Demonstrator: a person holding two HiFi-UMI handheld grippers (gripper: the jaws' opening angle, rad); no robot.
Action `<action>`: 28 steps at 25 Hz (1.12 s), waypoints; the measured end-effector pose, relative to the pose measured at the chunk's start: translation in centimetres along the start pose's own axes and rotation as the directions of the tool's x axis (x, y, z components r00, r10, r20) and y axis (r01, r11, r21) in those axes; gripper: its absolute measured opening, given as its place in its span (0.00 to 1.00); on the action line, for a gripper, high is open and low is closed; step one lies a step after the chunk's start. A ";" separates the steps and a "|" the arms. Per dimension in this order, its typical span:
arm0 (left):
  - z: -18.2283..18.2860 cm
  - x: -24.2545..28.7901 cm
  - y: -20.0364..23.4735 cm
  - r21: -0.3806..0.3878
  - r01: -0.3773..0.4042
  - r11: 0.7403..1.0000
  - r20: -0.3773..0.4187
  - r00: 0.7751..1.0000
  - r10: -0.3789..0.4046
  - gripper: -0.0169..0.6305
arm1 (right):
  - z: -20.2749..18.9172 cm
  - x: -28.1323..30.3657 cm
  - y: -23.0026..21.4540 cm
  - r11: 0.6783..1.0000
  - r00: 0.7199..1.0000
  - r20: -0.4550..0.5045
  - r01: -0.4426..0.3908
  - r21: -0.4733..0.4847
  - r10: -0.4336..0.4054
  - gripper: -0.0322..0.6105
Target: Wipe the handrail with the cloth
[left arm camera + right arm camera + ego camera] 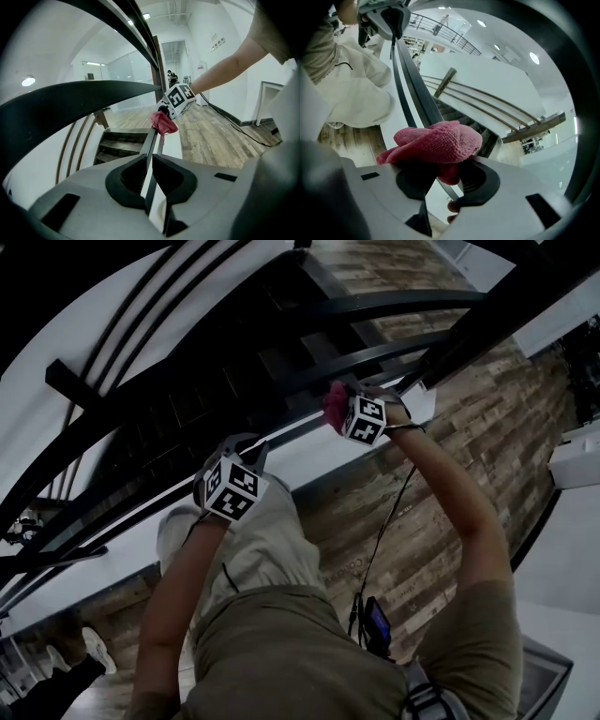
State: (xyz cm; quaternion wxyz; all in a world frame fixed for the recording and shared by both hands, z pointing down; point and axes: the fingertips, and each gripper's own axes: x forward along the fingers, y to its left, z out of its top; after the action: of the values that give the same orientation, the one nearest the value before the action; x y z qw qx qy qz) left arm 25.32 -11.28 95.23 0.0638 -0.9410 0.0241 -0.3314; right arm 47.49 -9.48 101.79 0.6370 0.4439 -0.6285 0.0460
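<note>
Step in hand: the wipe stroke itself, judged from the cloth (pixel 436 143) sitting bunched on the handrail (pixel 150 140) with both tools on the same bar. Right hand-held gripper (pixel 445 176): jaws partly apart, closed onto the pink cloth, which is wadded between the pads and spills over their tops. The thin dark bar runs under the wad and on between the jaws, so the cloth is wrapped round the bar, not just lying beside it. Left hand-held gripper (pixel 149 176): jaws all but together, pinching the same thin bar edge-on, lower along the rail and well apart from the cloth. It carries nothing else and reads as a steadying grip. Seen from the left gripper view, the cloth is at the far end of the visible bar, just below the right gripper's marker cube. Stairs (pixel 117 143) lie beneath the rail. Next move, as a judgement: slide the right gripper along the bar with the squeeze even, so the cloth rubs both faces and is not dragged out of the pads. How much of the rail is already wiped cannot be told.
</note>
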 end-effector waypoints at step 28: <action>0.8 0.5 -0.8 -0.046 0.045 0.998 0.008 0.999 -0.045 0.07 | -29.4 1.7 -14.8 0.946 0.780 -0.604 0.296 0.130 -0.161 0.25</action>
State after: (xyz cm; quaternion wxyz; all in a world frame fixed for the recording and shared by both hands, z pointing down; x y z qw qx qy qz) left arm 26.20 -10.50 95.05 0.0346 -0.9436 0.0105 -0.3290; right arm 79.30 -0.99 101.13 0.7477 0.5482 -0.3334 0.1710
